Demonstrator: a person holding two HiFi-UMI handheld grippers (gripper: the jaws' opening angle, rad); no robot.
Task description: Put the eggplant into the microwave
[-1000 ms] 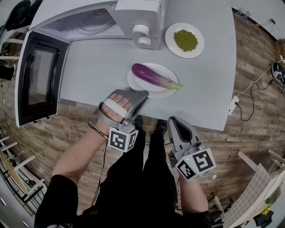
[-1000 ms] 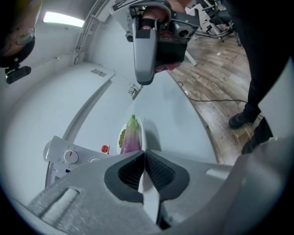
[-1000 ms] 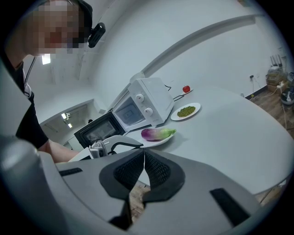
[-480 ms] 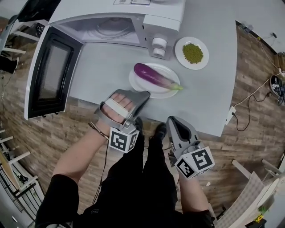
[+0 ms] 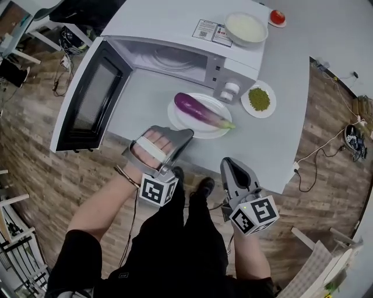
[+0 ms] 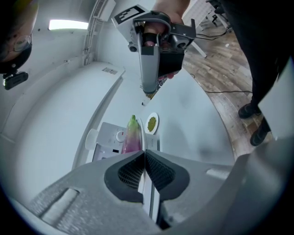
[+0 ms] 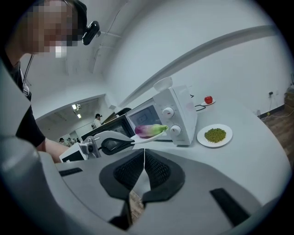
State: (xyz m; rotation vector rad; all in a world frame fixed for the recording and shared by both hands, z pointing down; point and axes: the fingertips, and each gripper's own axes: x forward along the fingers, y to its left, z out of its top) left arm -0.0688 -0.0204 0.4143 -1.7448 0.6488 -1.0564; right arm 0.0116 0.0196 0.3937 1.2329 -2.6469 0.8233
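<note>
A purple eggplant (image 5: 198, 109) with a green stem lies on a white plate (image 5: 204, 131) in front of the white microwave (image 5: 175, 29), whose door (image 5: 87, 99) stands wide open to the left. My left gripper (image 5: 189, 132) is shut on the plate's near rim, and the plate seems lifted a little off the table. In the left gripper view the eggplant (image 6: 132, 137) shows just past the closed jaws (image 6: 144, 153). My right gripper (image 5: 227, 163) hangs shut and empty before the table's front edge. It looks towards the eggplant (image 7: 150, 130) and the left gripper (image 7: 115, 143).
A small plate of green peas (image 5: 259, 99) sits right of the microwave's knobs. A white bowl (image 5: 246, 26) rests on top of the microwave, with a red tomato (image 5: 277, 16) behind it. The grey table (image 5: 291, 70) runs on to the right. The person's legs are below.
Both grippers have risen, and the plate with the eggplant has gone up with the left one. The head view has swung to take in the microwave's top, the bowl and the tomato.
</note>
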